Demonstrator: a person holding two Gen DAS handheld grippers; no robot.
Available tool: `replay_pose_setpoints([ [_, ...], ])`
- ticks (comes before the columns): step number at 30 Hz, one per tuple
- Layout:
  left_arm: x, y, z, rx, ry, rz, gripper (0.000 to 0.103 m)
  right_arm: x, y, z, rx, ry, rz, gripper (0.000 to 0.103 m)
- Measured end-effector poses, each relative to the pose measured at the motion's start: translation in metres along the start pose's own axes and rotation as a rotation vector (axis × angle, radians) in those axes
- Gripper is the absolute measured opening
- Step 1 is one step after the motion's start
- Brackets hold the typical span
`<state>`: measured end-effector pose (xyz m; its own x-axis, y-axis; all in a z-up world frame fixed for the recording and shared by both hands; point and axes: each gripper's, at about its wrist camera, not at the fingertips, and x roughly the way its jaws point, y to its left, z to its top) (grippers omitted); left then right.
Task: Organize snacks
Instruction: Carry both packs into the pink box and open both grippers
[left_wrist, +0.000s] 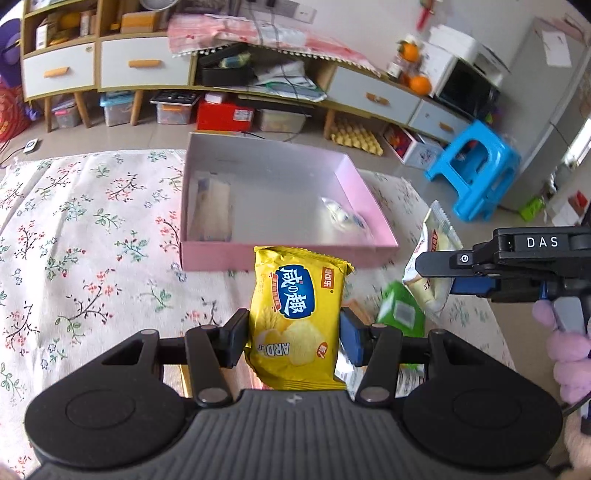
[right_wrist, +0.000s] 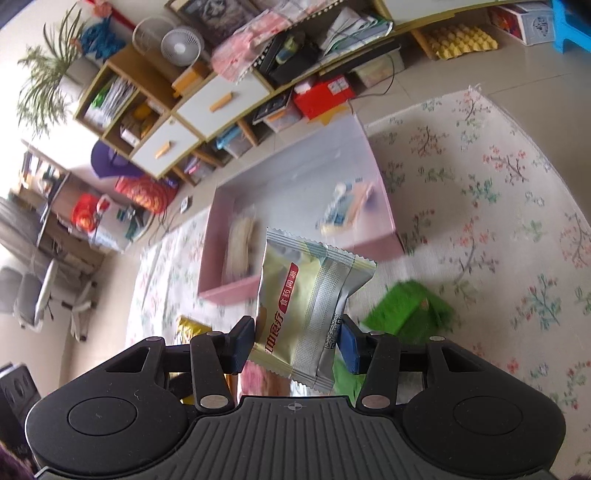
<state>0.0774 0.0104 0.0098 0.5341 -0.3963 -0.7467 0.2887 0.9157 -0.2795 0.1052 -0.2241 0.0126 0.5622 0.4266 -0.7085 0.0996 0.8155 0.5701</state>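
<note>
On the floral tablecloth (left_wrist: 74, 229), the pink box (left_wrist: 288, 254) sits just beyond both grippers. The left gripper (left_wrist: 293, 338) clamps a yellow chip packet (left_wrist: 295, 314); the right gripper (right_wrist: 297, 345) clamps a silver snack packet (right_wrist: 306, 314). Mid-carry, I judge; next, release inside the box.

Both wrist views downward, share pink box (left_wrist: 288, 254).

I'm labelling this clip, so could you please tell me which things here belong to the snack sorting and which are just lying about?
Job: yellow chip bag in left gripper; silver snack packet in right gripper; pink box; green packet.

Lying about: blue stool; oranges; fan.
</note>
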Motion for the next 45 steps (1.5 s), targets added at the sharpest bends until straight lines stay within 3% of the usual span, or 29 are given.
replay_pose_setpoints([
  [16,0.018,0.013,0.019,-0.098,-0.022,0.025,0.048,0.058,-0.01,0.041,0.155,-0.156,0.075,0.047],
  [25,0.024,0.014,0.023,-0.124,-0.032,0.05,0.048,0.084,-0.014,0.041,0.15,-0.176,0.061,0.048],
  [33,0.027,0.014,0.033,-0.136,-0.062,0.066,0.048,0.084,-0.027,0.044,0.209,-0.188,0.098,0.051],
  [37,0.032,0.015,0.042,-0.132,-0.066,0.088,0.048,0.081,-0.033,0.044,0.23,-0.187,0.092,0.064],
  [45,0.061,0.013,0.066,-0.118,-0.054,0.139,0.048,0.076,-0.037,0.044,0.224,-0.175,0.081,0.075],
])
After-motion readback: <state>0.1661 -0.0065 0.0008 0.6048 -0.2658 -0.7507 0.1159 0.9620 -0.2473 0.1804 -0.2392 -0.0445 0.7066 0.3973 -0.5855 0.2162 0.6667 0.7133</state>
